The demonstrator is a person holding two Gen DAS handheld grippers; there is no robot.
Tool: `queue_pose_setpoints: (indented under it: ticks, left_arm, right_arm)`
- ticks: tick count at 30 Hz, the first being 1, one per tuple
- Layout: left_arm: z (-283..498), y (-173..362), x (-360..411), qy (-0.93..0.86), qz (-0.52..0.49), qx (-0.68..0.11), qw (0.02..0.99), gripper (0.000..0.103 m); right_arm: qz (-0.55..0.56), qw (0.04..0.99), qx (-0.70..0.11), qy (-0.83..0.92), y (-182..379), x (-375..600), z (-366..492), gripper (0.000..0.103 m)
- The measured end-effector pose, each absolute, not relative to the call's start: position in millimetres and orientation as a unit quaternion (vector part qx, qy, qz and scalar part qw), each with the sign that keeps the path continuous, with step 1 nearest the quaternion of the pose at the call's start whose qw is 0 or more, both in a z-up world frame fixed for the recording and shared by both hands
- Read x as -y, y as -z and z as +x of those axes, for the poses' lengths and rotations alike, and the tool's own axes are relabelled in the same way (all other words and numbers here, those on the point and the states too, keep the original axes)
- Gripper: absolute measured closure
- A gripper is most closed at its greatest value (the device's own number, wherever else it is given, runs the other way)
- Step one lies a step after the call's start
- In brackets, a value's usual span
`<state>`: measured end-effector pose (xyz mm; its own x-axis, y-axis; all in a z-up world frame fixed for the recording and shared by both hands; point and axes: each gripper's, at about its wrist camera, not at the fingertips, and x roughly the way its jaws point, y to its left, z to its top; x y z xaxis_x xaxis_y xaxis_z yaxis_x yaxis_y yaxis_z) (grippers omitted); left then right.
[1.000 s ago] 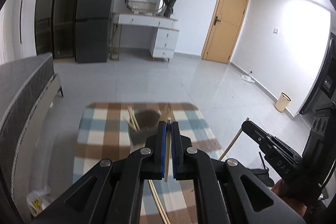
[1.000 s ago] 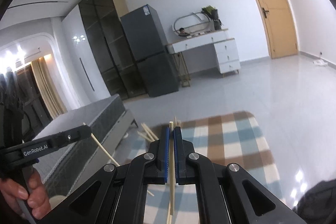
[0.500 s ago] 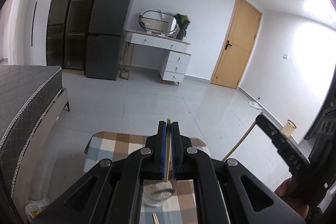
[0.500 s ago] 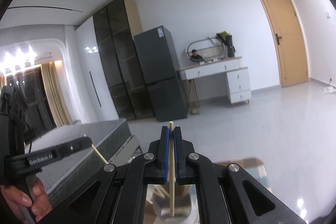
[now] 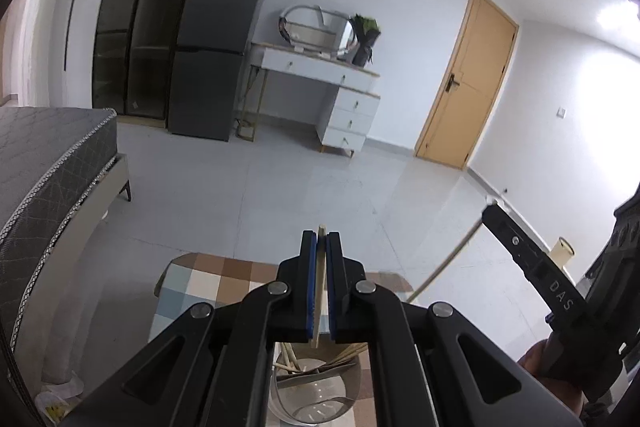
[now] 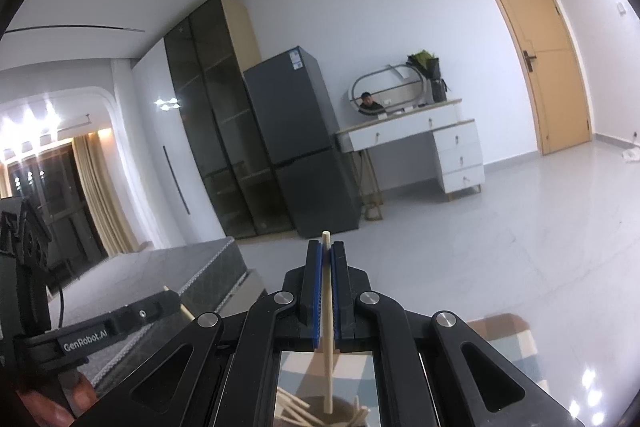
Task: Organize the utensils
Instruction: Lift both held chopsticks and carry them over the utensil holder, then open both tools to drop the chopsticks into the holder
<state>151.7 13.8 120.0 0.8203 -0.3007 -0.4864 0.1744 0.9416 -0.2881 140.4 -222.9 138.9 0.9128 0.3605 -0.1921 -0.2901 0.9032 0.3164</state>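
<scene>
Wooden chopstick (image 5: 319,291) is pinched tight in my left gripper (image 5: 319,247), pads clamped on its upper part, tip poking just past the jaws at 12 o'clock, rest of the stick running back down toward 6. Same story on the right: right gripper (image 6: 327,259) clenched on a second chopstick (image 6: 328,355), tip up at 12, tail hanging to 6.

What matters for the next move, imo: the cup (image 5: 316,395), a clear holder w/ several sticks already leaning inside, sits right under both grippers, at 6 o'clock close below the jaws in each wrist view. In the right wrist view the holder's contents (image 6: 296,411) show just under the stick's free end, so that stick looks nearly over the mouth. Left stick's lower end hangs just above the rim too. Both long axes run roughly 12-to-6, steep, so a drop straight down should work.

Which hand is nearer I can't tell; both look abt equally close. From the left view the right gripper sits at 3 o'clock, its stick slanting down toward 7. Cup stands on a checked mat (image 5: 208,279).
</scene>
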Motion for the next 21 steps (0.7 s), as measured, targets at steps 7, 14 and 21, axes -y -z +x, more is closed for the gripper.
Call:
queue_pose_setpoints:
  ticks: [7,14,21]
  left_arm:
    - [164,-97,-7,0.126,-0.105,-0.295,0.941,0.103]
    - [161,-89,5,0.137,-0.065,-0.300,0.942,0.103]
    - [168,-79,8,0.145,-0.063,-0.332,0.930,0.103]
  right_arm:
    - [0.138,0.962,-0.141,-0.187,-115,221,161,0.099]
    - [0.124,0.959,-0.156,-0.203,-94,220,167,0.099]
    - [0.107,0.954,-0.171,-0.222,-77,212,167,0.099]
